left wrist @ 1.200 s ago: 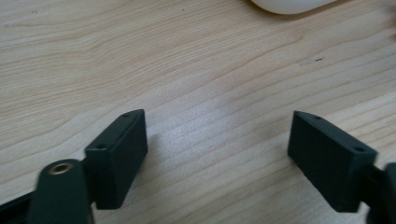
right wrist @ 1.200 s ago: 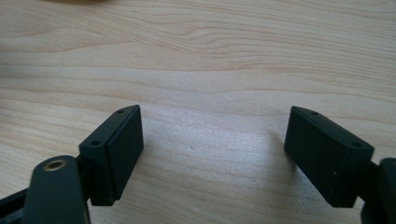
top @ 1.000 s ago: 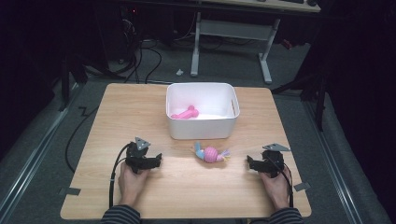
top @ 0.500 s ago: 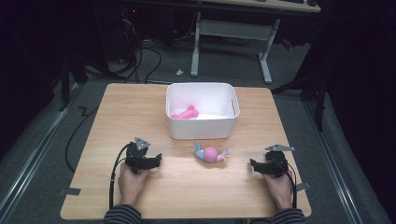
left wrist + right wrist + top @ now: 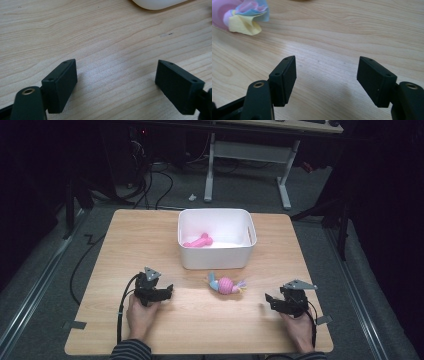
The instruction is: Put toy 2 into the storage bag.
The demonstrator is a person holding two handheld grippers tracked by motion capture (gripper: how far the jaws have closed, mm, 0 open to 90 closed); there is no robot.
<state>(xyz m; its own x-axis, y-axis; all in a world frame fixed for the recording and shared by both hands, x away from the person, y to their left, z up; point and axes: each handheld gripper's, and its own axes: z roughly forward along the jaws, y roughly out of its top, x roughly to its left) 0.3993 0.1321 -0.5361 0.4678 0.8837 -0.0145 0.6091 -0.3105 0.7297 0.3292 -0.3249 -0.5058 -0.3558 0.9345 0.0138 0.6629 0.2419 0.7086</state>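
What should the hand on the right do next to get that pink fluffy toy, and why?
Probably slide the right tool toward the pink toy. The toy lies loose on the table, in front of the white bin, apart from both tools. The right tool's jaws have just been closing with nothing between them, yet a gap remains. It likely must open wider before closing on the toy.

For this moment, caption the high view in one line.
Round pink plush toy lies on the wooden table before a white plastic bin.
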